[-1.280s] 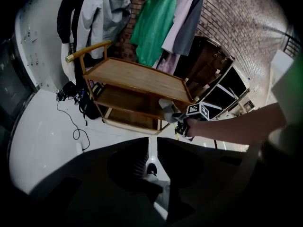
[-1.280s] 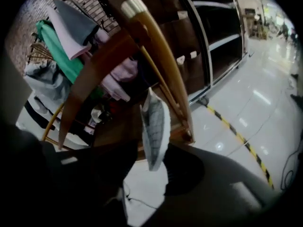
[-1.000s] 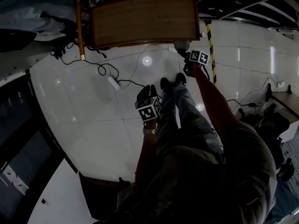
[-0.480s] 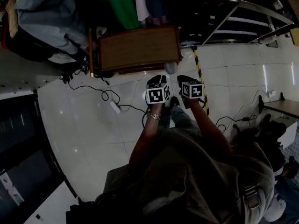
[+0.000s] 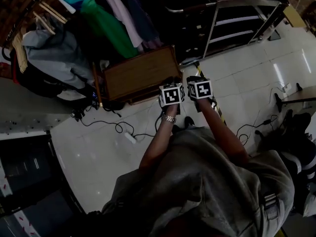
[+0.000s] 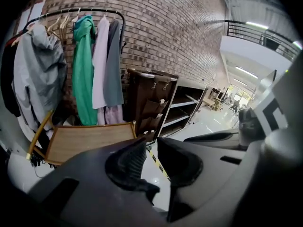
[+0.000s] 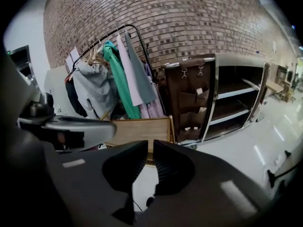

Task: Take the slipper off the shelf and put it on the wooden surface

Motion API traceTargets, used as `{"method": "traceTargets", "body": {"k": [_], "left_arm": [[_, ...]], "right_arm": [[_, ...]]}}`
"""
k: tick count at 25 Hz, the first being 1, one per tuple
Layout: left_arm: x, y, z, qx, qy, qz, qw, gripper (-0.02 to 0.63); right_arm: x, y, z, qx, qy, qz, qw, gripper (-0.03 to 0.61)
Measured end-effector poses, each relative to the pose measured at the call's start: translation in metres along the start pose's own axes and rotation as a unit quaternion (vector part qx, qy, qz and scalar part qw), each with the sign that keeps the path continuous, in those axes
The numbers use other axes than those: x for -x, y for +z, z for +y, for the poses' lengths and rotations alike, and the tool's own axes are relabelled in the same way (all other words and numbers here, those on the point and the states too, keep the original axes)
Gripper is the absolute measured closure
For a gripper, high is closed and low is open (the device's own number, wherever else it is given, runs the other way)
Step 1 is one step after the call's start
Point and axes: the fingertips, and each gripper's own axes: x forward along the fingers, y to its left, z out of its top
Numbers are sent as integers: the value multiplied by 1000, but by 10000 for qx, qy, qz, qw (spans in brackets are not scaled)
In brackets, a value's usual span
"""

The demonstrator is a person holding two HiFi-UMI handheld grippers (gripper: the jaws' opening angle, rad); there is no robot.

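Note:
The wooden surface point(image 5: 138, 75) is a low framed board on the floor, in front of the clothes rail. It also shows ahead of the jaws in the left gripper view point(image 6: 85, 141) and the right gripper view point(image 7: 137, 126). The open metal shelf point(image 5: 237, 21) stands to its right. I cannot make out a slipper in any view. My left gripper point(image 5: 171, 89) and right gripper point(image 5: 199, 85) are held side by side above the floor, just short of the board's right corner. The left gripper point(image 6: 152, 143) and right gripper point(image 7: 150, 148) have their jaws nearly together with nothing between them.
A rail of hanging clothes point(image 5: 98, 23) stands behind the board against the brick wall. A brown hanging organiser point(image 7: 191, 103) covers the shelf's near end. Cables and a power strip point(image 5: 129, 137) lie on the white tiled floor. A black-and-yellow tape line point(image 5: 217, 113) runs along the floor.
The left gripper has risen to sit beside the right one. The right gripper has drawn back from a grey thing at the board's corner. The view has tilted up toward the rail and shelf.

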Motion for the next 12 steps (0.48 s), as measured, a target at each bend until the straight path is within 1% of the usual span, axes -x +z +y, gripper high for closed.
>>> {"method": "traceTargets", "body": {"k": [4, 6, 10, 12], "left_arm": [[-2, 17, -22, -197, -105, -113, 9997, 551], [-4, 20, -29, -255, -120, -139, 9995, 551], [-1, 20, -37, -386, -95, -100, 9992, 551], [1, 21, -40, -427, -98, -132, 9990, 551]], "right_arm": [[12, 10, -17, -64, -158, -113, 9998, 554], [15, 15, -18, -94, -125, -188, 9997, 552], [22, 21, -14, -159, 18, -305, 9994, 505], [25, 24, -11, -179, 80, -357, 9992, 505]]}}
